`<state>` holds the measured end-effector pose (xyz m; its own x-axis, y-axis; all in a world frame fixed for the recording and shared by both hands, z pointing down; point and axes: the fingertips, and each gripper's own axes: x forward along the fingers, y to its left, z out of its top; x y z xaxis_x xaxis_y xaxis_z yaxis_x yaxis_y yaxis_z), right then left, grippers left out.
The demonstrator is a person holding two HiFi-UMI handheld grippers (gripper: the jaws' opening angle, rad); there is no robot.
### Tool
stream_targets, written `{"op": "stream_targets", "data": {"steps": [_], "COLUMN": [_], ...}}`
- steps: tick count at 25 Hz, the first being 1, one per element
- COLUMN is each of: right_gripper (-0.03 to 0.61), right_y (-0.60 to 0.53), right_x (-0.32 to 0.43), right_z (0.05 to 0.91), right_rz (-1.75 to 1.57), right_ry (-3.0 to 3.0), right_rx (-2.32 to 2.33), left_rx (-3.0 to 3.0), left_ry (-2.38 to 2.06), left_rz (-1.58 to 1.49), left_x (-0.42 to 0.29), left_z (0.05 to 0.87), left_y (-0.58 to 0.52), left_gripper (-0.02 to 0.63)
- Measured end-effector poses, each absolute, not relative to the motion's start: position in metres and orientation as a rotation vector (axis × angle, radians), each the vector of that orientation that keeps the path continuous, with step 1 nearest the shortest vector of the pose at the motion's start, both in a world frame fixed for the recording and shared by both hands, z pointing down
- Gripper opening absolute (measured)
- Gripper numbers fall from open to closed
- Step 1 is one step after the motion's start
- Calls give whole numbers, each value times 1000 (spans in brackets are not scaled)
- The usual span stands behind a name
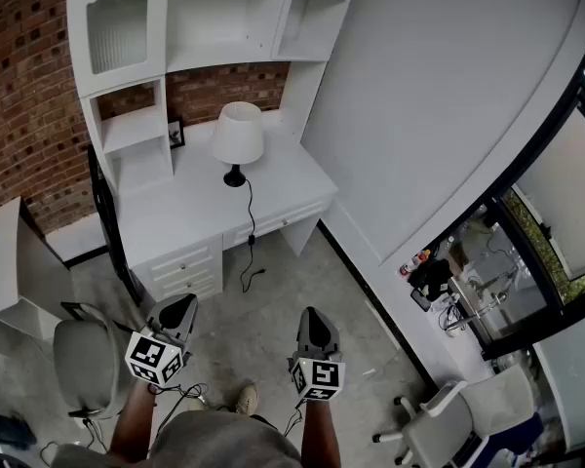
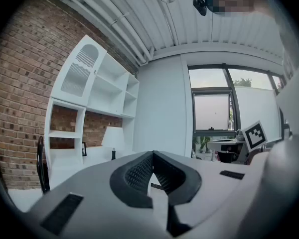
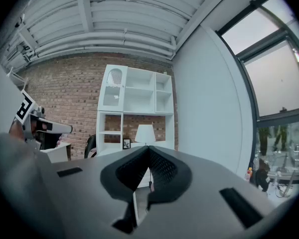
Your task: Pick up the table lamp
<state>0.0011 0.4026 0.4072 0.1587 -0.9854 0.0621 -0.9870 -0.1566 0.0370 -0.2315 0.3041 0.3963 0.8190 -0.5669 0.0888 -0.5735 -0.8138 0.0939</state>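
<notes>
Head view: white-shaded table lamp on a small black base, upright toward the back of the white desk, under white shelving against a red brick wall; black cord trailing off the front edge to the grey floor. Left gripper and right gripper held level and side by side, well apart from the desk and pointed toward it. Left gripper view: jaws pressed together at the tips, nothing between them; lamp small and distant, to the left of the jaw line. Right gripper view: jaws likewise closed and empty; lamp almost directly above the tips. Step in hand, by judgement: approach, no contact yet. Next move, by judgement: advance to the desk, jaws opened, then closed round the slim black stem beneath the shade, with care for the trailing cord.
</notes>
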Motion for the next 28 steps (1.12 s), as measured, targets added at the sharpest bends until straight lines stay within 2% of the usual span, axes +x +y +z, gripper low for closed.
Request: {"op": "stream_targets", "data": {"steps": [13,28], "right_gripper": [23,23], "right_y": [389,381], "right_x": [-3,44], "right_z": [410,414], "right_rz": [38,23], "right_ry": [-2024,-2139], "right_rx": [2328,2273], "left_rx": [2901,2904], "left_ry": [-916,-962], "left_rz": [76,76], "left_x": [-230,-162], "left_z": [391,394], "left_y": [286,287], "left_gripper": [3,3]}}
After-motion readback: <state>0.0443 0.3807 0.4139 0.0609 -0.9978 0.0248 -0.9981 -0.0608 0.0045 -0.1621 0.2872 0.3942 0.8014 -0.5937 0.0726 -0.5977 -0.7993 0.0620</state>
